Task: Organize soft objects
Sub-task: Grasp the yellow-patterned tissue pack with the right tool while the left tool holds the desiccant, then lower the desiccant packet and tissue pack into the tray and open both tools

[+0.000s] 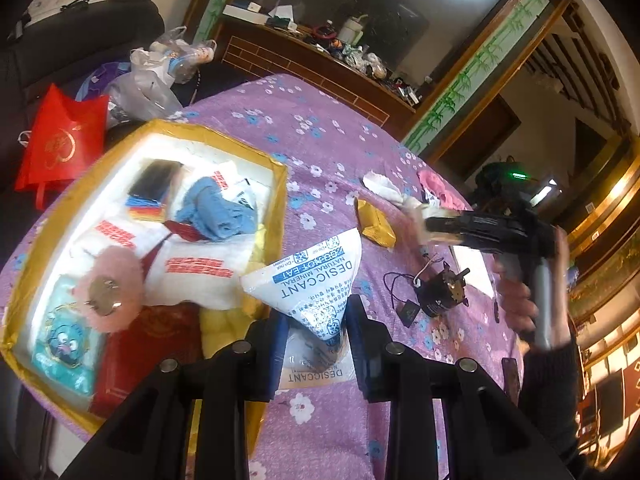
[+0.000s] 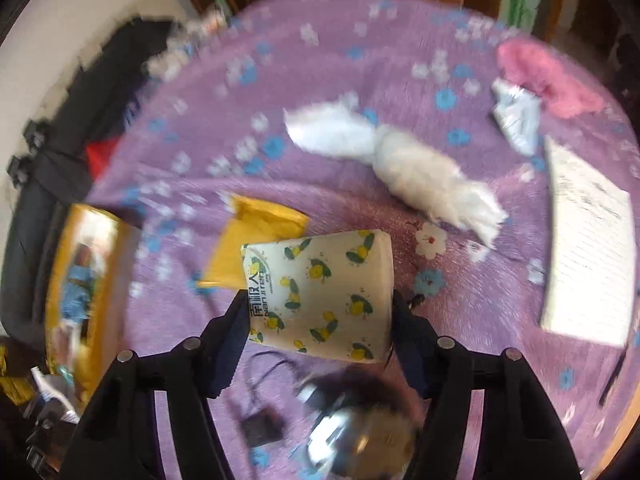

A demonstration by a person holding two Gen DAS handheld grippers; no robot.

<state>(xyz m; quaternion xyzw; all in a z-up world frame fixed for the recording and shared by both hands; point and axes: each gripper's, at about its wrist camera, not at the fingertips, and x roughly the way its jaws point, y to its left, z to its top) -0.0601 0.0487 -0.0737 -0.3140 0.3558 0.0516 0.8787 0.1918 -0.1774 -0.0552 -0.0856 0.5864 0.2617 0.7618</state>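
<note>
I'm carrying the white triangular desiccant sachet [image 1: 316, 280], pinched in my left claw [image 1: 316, 344], centre frame, toward the yellow-rimmed foam box [image 1: 280, 184] at left. Right claw [image 2: 320, 320] is clamping the lemon-print tissue pack [image 2: 320, 292]. Box is crowded; white fluffy toy [image 2: 400, 160] and yellow packet [image 2: 260, 232] are waiting on the purple floral bench [image 2: 320, 60].

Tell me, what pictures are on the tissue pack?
Yellow lemons with green leaves on cream tissue pack, best in right wrist view.

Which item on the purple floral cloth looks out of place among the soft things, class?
The dark metal motor with trailing wires stands out: it lies on the purple floral cloth beside the yellow-edged foam box, and it is hard, unlike the white desiccant bag in the left claw.
</note>
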